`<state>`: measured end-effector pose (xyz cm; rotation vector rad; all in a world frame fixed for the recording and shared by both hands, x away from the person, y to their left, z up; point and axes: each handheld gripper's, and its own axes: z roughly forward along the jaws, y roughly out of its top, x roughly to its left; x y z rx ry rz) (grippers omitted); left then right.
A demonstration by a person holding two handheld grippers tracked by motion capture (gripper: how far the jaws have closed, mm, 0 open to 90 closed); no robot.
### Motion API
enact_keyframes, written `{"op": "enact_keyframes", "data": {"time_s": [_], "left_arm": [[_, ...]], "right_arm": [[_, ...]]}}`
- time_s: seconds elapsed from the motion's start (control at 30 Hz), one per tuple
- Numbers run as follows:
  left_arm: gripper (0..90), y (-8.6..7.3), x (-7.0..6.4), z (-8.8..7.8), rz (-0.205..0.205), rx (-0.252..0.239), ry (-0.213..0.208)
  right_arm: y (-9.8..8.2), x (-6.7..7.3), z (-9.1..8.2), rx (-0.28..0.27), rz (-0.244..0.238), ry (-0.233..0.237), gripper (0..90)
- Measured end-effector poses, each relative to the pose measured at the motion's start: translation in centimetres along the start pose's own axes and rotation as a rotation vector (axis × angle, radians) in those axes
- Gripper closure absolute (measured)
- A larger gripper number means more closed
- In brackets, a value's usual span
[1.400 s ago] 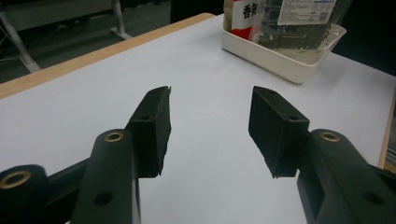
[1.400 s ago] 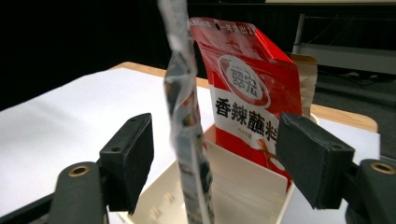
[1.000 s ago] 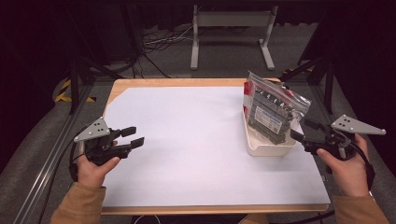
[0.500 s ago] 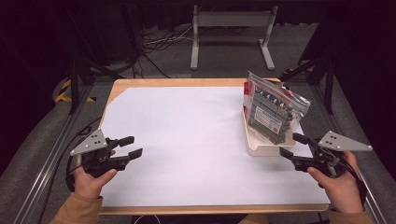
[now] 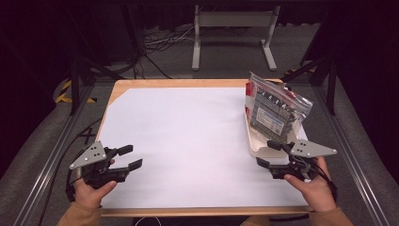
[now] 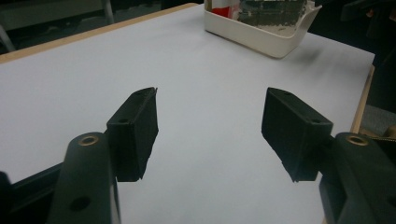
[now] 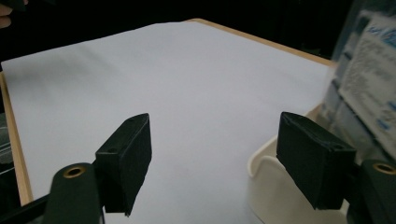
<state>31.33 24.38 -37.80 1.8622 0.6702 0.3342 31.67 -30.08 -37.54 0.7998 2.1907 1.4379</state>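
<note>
Between the two hand-held tongs lies a broad stretch of white paper sheet (image 5: 188,141) covering one wooden table with a pale timber edge (image 5: 155,84). One left gripper (image 5: 127,157) sits over the near-left part of the sheet, its two black jaws spread well apart with nothing between them, bare paper showing through the gap in the left gripper view. One right gripper (image 5: 267,154) is held at the near-right, its jaws likewise wide open and empty; one jaw tip sits just beside the near end of a single white plastic tray with rounded corners (image 5: 256,147), whose rim (image 7: 268,161) rises just ahead of the right-hand jaw in the right gripper view. Standing tilted in that tray, just beyond the right gripper and well away from the left one, is one clear plastic zip bag with red trim holding grey blocks (image 5: 275,108). A pale label with print is on the bag's front, too blurred to read.
</note>
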Motion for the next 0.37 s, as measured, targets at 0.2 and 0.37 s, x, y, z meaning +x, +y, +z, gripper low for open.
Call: {"op": "enact_keyframes", "data": {"time_s": [0.2,0.37], "left_arm": [[34.0,-0.4,0.1,0.4,0.001,-0.012,0.001],[33.7,-0.6,0.2,0.5,0.002,-0.016,0.01]], "right_arm": [[-1.6,-0.1,2.0,0.019,0.031,0.018,29.4],[-2.0,0.2,2.5,0.025,0.029,0.023,28.4]]}}
